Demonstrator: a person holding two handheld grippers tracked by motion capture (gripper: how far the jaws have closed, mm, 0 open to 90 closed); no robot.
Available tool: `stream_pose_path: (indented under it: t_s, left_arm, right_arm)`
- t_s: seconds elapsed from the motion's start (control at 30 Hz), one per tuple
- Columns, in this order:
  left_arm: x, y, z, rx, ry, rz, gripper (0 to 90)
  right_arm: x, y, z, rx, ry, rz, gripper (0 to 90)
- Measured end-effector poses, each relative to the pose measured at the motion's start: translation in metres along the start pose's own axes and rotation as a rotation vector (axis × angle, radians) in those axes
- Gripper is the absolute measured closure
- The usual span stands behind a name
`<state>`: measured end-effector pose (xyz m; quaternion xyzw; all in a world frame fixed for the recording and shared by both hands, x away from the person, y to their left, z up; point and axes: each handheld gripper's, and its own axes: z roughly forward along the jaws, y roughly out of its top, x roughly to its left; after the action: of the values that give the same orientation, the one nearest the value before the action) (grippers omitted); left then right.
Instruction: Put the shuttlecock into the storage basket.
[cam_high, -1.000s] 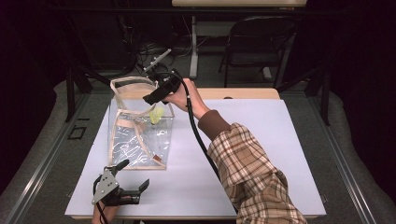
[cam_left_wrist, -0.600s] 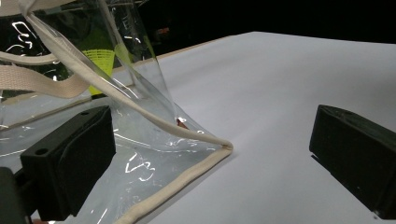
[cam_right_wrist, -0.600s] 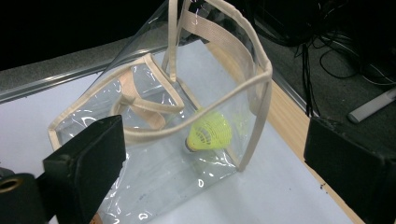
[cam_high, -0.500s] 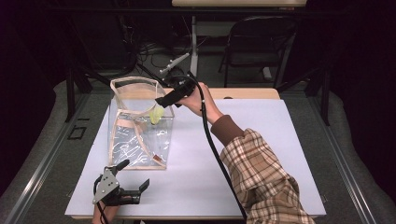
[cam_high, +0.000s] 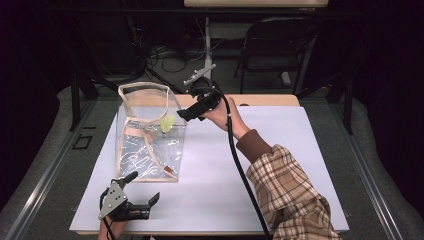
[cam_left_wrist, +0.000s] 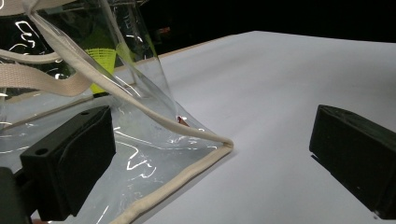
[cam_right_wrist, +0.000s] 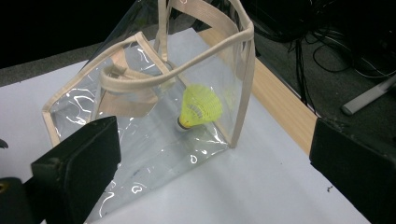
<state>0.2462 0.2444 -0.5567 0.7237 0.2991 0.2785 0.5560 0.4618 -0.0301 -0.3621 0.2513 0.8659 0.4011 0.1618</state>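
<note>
A clear plastic tote bag (cam_high: 150, 140) stands at the table's (cam_high: 300, 165) left. The right gripper view resolves a yellow shuttlecock (cam_right_wrist: 200, 106) inside it. The right gripper (cam_high: 186, 114), jaws just opened wide and empty, hovers beside the bag's far right corner. The left gripper (cam_high: 145, 200) rests near-left, jaws wide, empty.

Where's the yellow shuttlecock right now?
The shuttlecock sits inside the clear bag, at its far right corner in the high view, just left of the right gripper.

Dark lab, floor cables (cam_high: 170, 55), folding chair (cam_high: 277, 45), white table (cam_high: 280, 150)
</note>
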Motion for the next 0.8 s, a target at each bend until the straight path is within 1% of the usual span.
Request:
stream_pose_path:
  t_s: [0.2, 0.5, 0.8]
  left_arm:
    - [0.000, 0.000, 0.000, 0.000, -0.002, 0.001, 0.3]
    - [-0.001, 0.000, 0.001, -0.002, -0.004, 0.001, 0.3]
    - [0.000, 0.000, 0.001, 0.001, -0.006, 0.004, 0.3]
  right_arm:
    - [0.001, -0.010, -0.005, -0.001, 0.002, -0.003, 0.8]
    - [0.002, -0.028, -0.017, -0.012, -0.004, -0.004, 0.7]
    - [-0.002, -0.054, -0.027, -0.014, -0.015, 0.022, 0.2]
